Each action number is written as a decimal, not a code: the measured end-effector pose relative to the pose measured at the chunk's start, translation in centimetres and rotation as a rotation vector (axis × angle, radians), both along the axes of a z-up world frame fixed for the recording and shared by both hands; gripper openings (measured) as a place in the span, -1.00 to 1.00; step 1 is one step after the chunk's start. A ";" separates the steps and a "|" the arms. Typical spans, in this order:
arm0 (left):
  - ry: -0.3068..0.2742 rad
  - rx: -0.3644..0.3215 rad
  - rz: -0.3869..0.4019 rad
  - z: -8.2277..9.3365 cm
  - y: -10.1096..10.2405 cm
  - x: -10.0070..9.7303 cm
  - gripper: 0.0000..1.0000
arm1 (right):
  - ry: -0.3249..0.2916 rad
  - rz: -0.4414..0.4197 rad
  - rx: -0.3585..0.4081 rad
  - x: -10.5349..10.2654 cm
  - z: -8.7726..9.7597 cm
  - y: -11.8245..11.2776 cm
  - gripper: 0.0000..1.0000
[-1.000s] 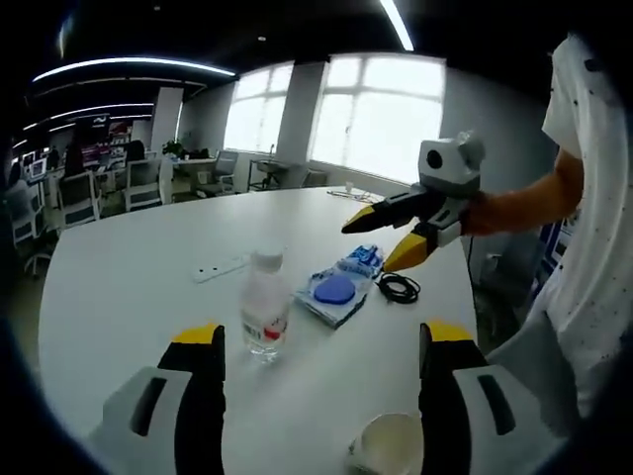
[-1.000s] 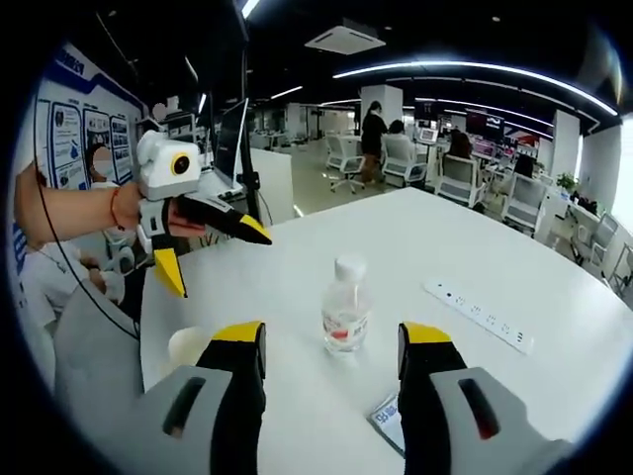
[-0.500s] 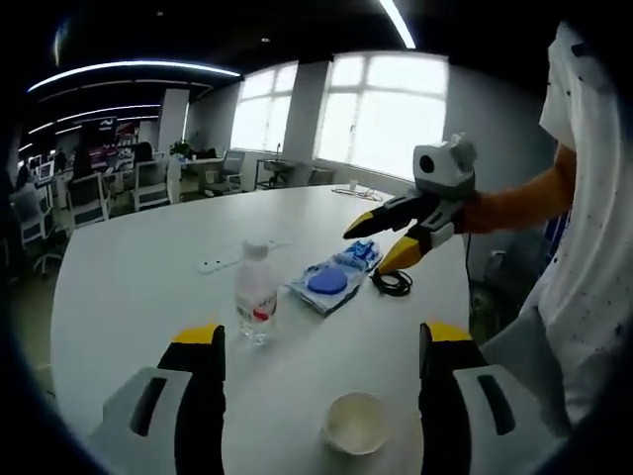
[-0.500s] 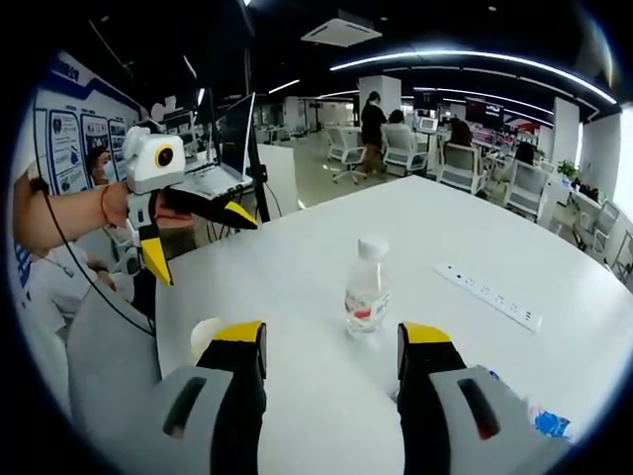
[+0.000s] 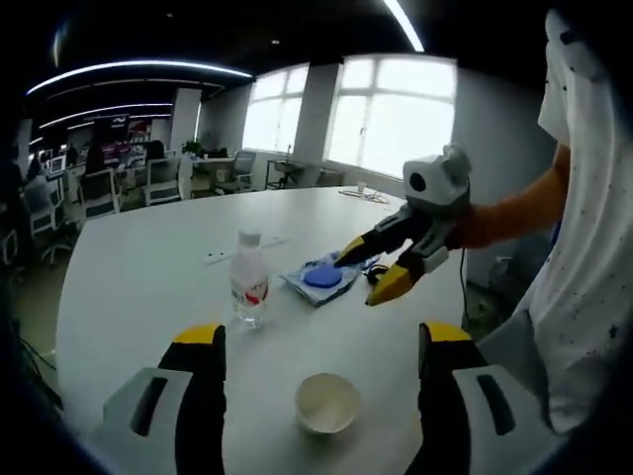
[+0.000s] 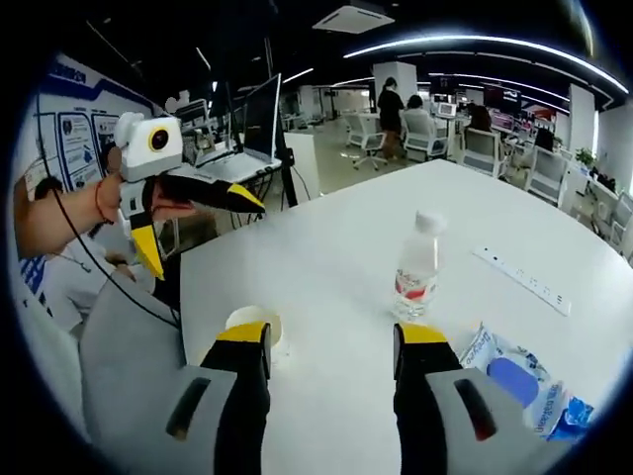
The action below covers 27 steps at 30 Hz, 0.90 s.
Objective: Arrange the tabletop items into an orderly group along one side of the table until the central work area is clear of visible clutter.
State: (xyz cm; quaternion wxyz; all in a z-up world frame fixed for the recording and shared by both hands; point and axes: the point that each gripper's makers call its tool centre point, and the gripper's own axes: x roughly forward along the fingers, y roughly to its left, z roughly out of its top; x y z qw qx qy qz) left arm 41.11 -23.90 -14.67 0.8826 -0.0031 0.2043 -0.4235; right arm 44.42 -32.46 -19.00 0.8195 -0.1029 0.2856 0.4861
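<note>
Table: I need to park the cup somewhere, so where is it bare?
Bare: the broad stretch left of the bottle, and behind the power strip. Crowded: the bottle, packet and cable cluster, by the right hand-held gripper.

On the round white table point(image 5: 148, 267), in the left gripper view, the small white paper cup point(image 5: 326, 402) stands nearest the camera, between the left gripper's point(image 5: 321, 341) jaws. The clear plastic water bottle with a white cap point(image 5: 248, 283) stands upright beyond the cup, to its left. The flat plastic packet with a blue disc point(image 5: 321, 280) lies right of the bottle, near it. The white power strip point(image 5: 227, 252) lies behind the bottle. The right gripper point(image 5: 371, 272) hangs over the packet's right end, jaws spread.

In the right gripper view, the cup point(image 6: 253, 327) sits left of the bottle point(image 6: 416, 279); the packet point(image 6: 519, 381) lies right, the strip point(image 6: 524, 281) beyond.
</note>
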 end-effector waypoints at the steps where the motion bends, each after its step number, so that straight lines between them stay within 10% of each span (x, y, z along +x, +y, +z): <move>1: 0.000 -0.002 0.003 0.1 0.1 -0.2 0.64 | 0.003 0.004 0.001 -0.1 -0.1 0.2 -0.03; 27: 0.029 0.030 0.037 -1.3 1.6 -3.7 0.62 | 0.144 0.166 -0.154 -1.5 -6.5 6.3 -0.56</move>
